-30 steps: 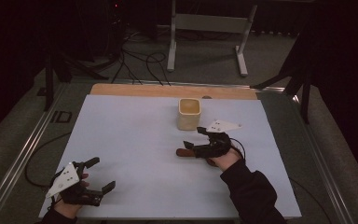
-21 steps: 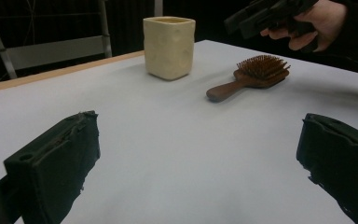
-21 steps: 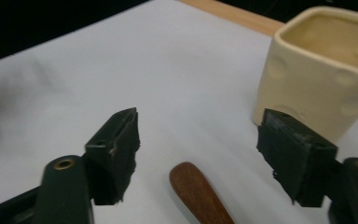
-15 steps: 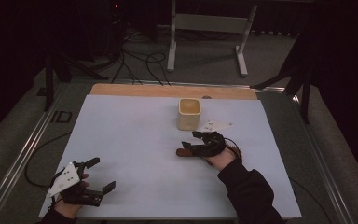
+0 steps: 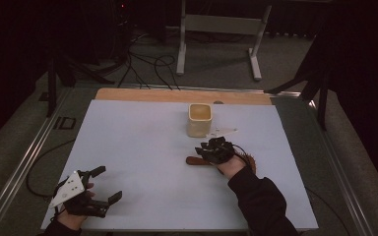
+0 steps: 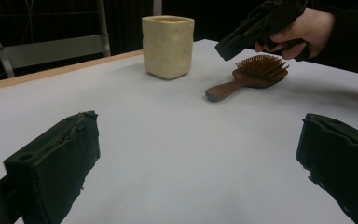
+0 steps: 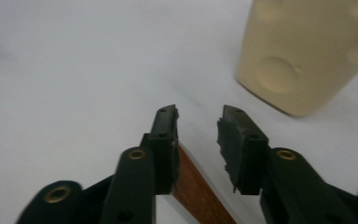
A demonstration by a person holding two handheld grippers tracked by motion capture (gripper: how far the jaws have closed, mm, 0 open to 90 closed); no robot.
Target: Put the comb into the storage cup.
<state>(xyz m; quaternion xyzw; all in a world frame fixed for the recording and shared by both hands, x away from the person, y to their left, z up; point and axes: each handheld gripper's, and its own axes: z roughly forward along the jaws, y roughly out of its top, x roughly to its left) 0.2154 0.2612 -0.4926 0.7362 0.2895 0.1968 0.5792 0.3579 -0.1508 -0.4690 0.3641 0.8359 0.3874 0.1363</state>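
One brush [image 5: 197, 161] lay just in front of the cup [image 5: 199, 119]. Right gripper [image 5: 209, 149] dropped lower over its handle than a second ago, jaws parted astride it, unclenched. Probably a grab. Left gripper [image 5: 103, 183] idled wide open, well clear.

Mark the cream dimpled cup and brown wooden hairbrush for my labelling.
cream dimpled cup [image 6: 168, 45], left gripper view, on its front wall.
brown wooden hairbrush [image 6: 224, 89], left gripper view, on its handle.

glossy brown wooden hairbrush [image 6: 247, 79], matt dimpled cream cup [image 6: 168, 45].
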